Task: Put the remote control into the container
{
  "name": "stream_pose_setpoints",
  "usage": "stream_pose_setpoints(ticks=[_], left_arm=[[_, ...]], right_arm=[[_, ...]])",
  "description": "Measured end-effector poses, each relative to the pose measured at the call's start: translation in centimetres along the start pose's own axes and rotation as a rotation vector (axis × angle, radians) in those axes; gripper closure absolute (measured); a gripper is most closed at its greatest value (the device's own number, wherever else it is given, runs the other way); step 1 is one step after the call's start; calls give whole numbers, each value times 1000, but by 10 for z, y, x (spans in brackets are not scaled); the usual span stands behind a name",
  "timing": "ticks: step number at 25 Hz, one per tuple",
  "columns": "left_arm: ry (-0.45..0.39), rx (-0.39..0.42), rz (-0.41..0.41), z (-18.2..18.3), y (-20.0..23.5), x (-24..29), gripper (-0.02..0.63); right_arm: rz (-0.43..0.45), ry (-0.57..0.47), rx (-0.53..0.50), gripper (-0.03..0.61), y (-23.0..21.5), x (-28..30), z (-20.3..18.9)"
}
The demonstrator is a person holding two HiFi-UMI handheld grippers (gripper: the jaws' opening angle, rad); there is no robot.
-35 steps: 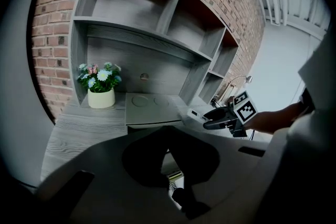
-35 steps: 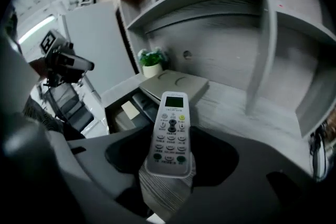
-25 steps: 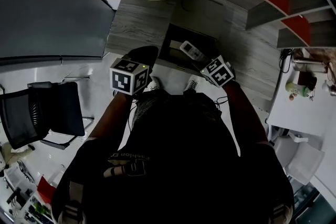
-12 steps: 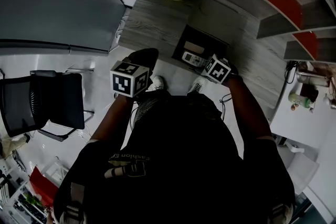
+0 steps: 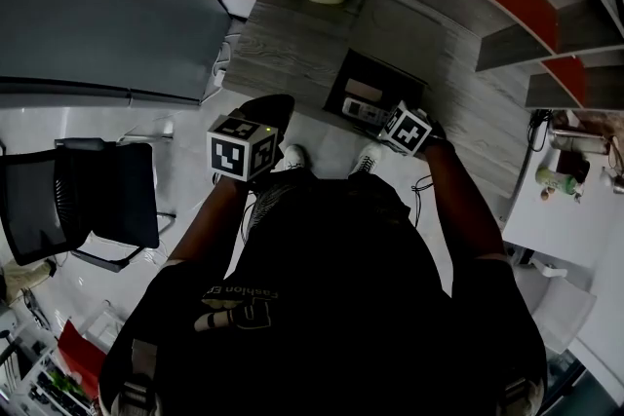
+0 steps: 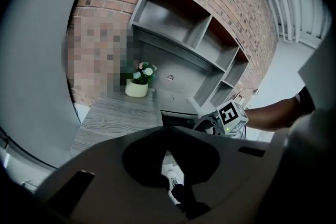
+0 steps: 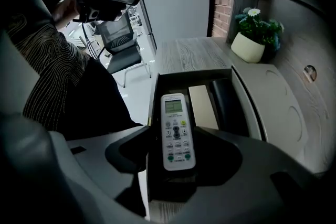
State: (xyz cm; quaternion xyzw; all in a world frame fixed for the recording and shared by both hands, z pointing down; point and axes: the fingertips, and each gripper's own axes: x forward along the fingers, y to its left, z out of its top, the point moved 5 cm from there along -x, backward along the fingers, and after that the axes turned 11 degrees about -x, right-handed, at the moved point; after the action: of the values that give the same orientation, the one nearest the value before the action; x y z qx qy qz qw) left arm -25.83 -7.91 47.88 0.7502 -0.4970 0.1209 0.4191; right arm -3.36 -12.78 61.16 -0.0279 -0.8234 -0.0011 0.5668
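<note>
Remote control point(image 7: 177, 126): white, buttons up, screen end pointing away, low centre of the right gripper view, pinched by its 2 long sides.
Right gripper point(image 7: 177, 139): jaws closed narrow on the remote control, 1 jaw per side. Marker cube just right of centre in the head view.
Container point(image 7: 155, 97): dark open box on the grey wood desk point(image 7: 189, 55), directly below and beyond the remote control, centre of the right gripper view.
Contact between remote control and box floor: honestly can't tell.
Inside the container: flat beige piece point(image 7: 202, 106) plus a dark thing point(image 7: 224, 105) next to it, both right of the remote control.
Left gripper point(image 6: 168, 131): tips pressed together, nothing between them, low centre of the left gripper view. White lace-up shoe point(image 6: 170, 176) peeking through the gap further down.
Flower pot point(image 7: 248, 47): upper right of the right gripper view, on the desk, well apart from the container.
Office chair point(image 5: 97, 200): black, far left of the head view.
</note>
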Motion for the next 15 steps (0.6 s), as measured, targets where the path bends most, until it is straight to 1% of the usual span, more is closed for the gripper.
stream_pose_setpoints(ticks=[2, 3, 8, 12, 15], left_arm=[[1, 8, -15, 1, 0, 0, 607], [1, 14, -22, 3, 0, 0, 607], [0, 45, -56, 6, 0, -1, 607], [2, 81, -86, 8, -1, -3, 607], [8, 106, -109, 9, -2, -6, 607]], right_arm=[[-41, -8, 26, 336, 0, -2, 0], [-61, -26, 57, 336, 0, -4, 1], [-152, -196, 307, 336, -1, -17, 8], [-236, -310, 464, 337, 3, -35, 16], [-306, -415, 588, 337, 7, -56, 23]])
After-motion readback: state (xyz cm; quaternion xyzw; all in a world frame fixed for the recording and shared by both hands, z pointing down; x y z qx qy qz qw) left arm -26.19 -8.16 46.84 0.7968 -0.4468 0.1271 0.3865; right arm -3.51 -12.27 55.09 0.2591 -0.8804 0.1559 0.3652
